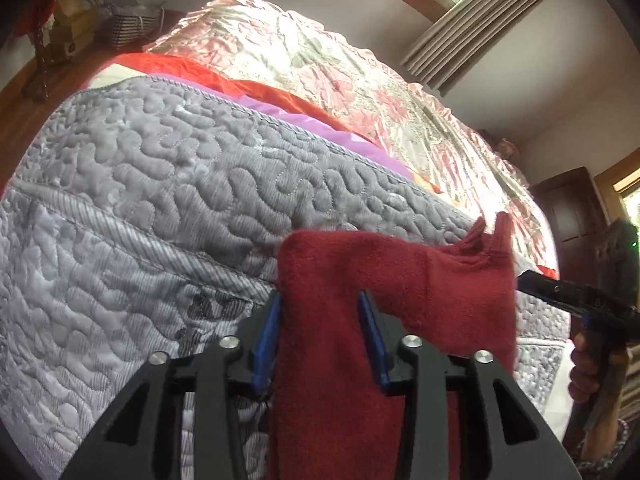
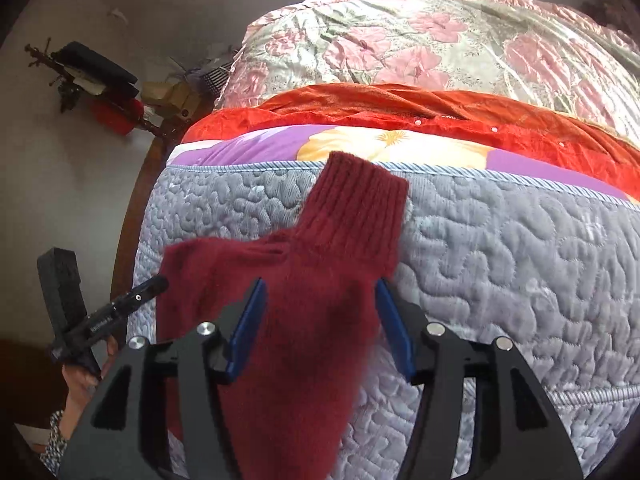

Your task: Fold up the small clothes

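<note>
We are holding the dark red knit garment point(image 1: 400, 288) between both half-open tongs, left tongs point(image 1: 320, 340) and right tongs point(image 2: 320, 320), above the quilted mattress point(image 2: 500, 260), and should be keeping it taut, we judge.

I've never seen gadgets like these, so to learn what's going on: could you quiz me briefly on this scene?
1. True or false: the red knit garment sits between the blue pads of both the left gripper and the right gripper.
2. The quilted mattress is: A grey, B green, C black.
3. Fill in: beyond the purple sheet lies a blanket coloured ____.
Key: 1 true; 2 A; 3 orange.
</note>
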Demonstrator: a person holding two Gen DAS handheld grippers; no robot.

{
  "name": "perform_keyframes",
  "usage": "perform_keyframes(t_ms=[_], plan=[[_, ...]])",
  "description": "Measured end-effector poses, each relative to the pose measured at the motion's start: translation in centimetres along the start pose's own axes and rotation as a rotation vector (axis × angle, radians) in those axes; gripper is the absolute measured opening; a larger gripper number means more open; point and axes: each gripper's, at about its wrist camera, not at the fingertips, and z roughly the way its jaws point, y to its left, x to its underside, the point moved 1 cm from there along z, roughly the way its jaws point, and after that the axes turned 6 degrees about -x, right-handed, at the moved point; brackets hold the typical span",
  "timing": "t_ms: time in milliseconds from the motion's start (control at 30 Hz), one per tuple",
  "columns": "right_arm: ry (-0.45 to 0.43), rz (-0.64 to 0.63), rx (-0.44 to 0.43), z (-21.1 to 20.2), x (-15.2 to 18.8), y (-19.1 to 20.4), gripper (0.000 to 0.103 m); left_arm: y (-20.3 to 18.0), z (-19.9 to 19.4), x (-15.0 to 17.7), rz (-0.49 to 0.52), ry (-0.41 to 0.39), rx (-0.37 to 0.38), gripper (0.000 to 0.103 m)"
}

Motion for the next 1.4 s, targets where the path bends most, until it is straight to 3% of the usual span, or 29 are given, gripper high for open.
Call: perform_keyframes(t_ms=[100, 300, 433, 533, 633, 767, 1033, 1067, 1133, 1233, 1300, 1400], plan=[[0.013, 0.003, -0.023, -1.6, 3.3, -0.7, 0.060, 1.0, -1.9, 1.2, 0.005, 0.029, 0.056, 0.064], [0.090, 0.014, -0.084, -1.0, 10.3, -1.2, 0.066, 3.1, -2.0, 5.1, 0.009, 0.131, 0.115, 0.066], [0.126, 0.004, -0.084, 0.6, 12.6, -0.5, 0.066, 3.1, -0.5, 5.8, -0.017, 0.153, 0.156, 0.066], [0.133, 0.022, -0.106, 1.6, 13.1, -0.2, 0.068, 2.2, 1.2, 5.8, -0.025, 0.189, 0.211, 0.067], [0.130, 0.028, -0.122, 2.3, 13.1, 0.1, 0.068, 1.8, 3.1, 5.8, -0.023, 0.218, 0.202, 0.069], [0.137, 0.050, -0.137, 3.3, 12.8, 0.0, 0.069, 1.8, 5.0, 5.8, -0.051, 0.258, 0.258, 0.069], [0.158, 0.068, -0.163, 6.1, 12.0, 0.3, 0.070, 0.4, 6.8, 5.5, 0.023, 0.306, 0.275, 0.071], [0.160, 0.077, -0.175, 6.4, 12.0, 0.3, 0.070, 0.2, 6.8, 5.6, 0.036, 0.308, 0.278, 0.070], [0.161, 0.102, -0.198, 7.3, 12.1, 0.2, 0.069, -0.4, 6.9, 5.7, 0.053, 0.312, 0.286, 0.059], [0.141, 0.107, -0.207, 7.1, 12.2, 0.2, 0.054, -0.4, 6.5, 6.0, 0.027, 0.302, 0.326, 0.046], [0.126, 0.100, -0.226, 6.2, 12.4, 0.2, 0.045, -0.7, 6.3, 6.1, 0.016, 0.296, 0.355, 0.041], [0.106, 0.083, -0.248, 4.7, 12.6, 1.1, 0.041, -1.3, 5.0, 6.3, 0.013, 0.277, 0.419, 0.038]])
